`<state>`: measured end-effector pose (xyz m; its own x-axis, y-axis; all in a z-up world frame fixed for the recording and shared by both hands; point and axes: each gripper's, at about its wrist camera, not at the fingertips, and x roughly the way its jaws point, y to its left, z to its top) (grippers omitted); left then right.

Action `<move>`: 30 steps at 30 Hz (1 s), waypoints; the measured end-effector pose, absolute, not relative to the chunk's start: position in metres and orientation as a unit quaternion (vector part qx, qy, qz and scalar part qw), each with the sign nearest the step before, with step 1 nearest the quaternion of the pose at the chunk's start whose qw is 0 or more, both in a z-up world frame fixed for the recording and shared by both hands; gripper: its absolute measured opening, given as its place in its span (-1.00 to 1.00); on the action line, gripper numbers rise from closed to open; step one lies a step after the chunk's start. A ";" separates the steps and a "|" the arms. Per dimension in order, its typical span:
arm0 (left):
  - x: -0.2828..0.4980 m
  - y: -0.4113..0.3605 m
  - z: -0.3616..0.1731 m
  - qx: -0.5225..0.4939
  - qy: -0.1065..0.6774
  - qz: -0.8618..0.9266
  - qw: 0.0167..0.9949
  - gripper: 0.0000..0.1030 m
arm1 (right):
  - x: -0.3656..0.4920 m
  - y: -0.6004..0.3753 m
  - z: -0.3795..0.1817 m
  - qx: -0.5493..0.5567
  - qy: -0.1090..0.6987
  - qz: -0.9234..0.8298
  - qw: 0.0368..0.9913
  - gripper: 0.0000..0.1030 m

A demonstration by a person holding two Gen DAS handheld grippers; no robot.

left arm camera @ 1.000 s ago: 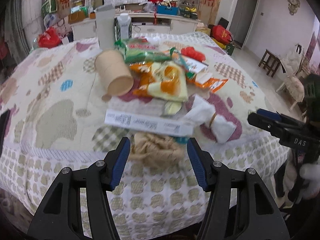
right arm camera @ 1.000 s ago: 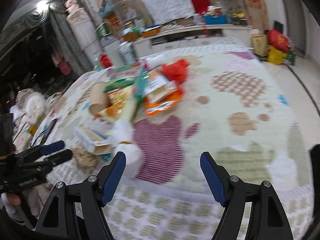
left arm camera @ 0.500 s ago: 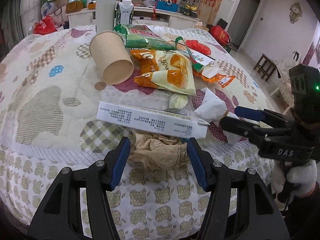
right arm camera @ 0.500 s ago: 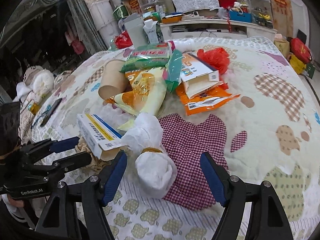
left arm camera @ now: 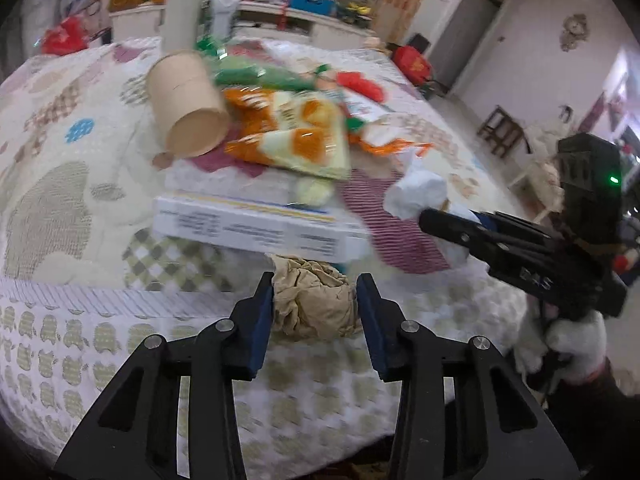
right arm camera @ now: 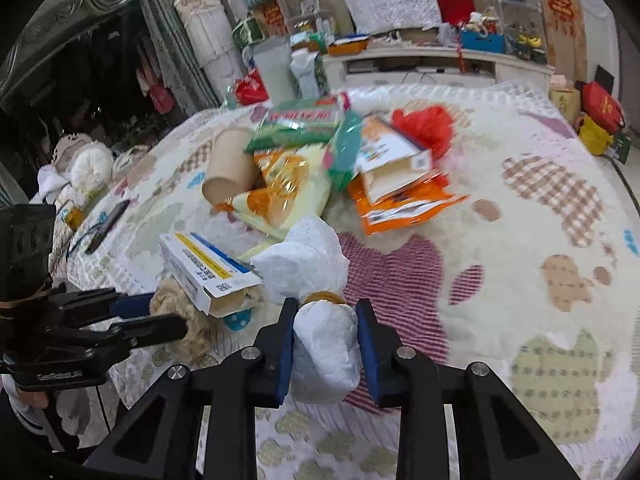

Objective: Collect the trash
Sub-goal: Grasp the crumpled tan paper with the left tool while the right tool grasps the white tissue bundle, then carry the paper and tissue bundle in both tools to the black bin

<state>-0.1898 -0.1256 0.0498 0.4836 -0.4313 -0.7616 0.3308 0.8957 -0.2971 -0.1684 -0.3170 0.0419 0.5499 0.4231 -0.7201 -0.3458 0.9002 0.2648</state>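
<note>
Trash lies heaped on a patterned quilt (left arm camera: 60, 208). My left gripper (left arm camera: 315, 312) is at the quilt's near edge. Its jaws are closing, and both blue pads touch a crumpled brown paper ball (left arm camera: 316, 304) between them. In the right wrist view my right gripper (right arm camera: 326, 332) is shut on the lower lobe of a white tissue bundle (right arm camera: 320, 344) tied with a yellow band. A white carton (left arm camera: 248, 228) lies just behind the brown paper, with one end overhanging it. The right gripper (left arm camera: 432, 216) comes in from the right in the left wrist view.
Further back lie a tipped paper cup (left arm camera: 188, 108), yellow-orange snack bags (left arm camera: 296, 136), an orange pouch (right arm camera: 400, 204), a green packet (right arm camera: 300, 120) and a red bag (right arm camera: 428, 124). A phone (right arm camera: 106, 220) rests at the quilt's left edge. A cluttered cabinet (right arm camera: 420, 64) stands beyond.
Both grippers have narrowed, the left onto the brown paper ball and the right onto the white bundle. The right gripper has moved in over the bundle.
</note>
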 end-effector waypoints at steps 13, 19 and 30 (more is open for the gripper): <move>-0.193 -0.182 0.081 0.003 0.416 -0.253 0.873 -0.26 | -0.193 -0.379 0.068 0.084 0.387 0.162 0.904 -0.46; -0.191 -0.213 0.090 0.029 0.400 -0.267 0.876 -0.26 | -0.202 -0.403 0.075 0.095 0.377 0.133 0.912 -0.46; -0.184 -0.269 0.096 0.064 0.386 -0.297 0.871 -0.25 | -0.219 -0.447 0.078 0.115 0.363 0.086 0.921 -0.46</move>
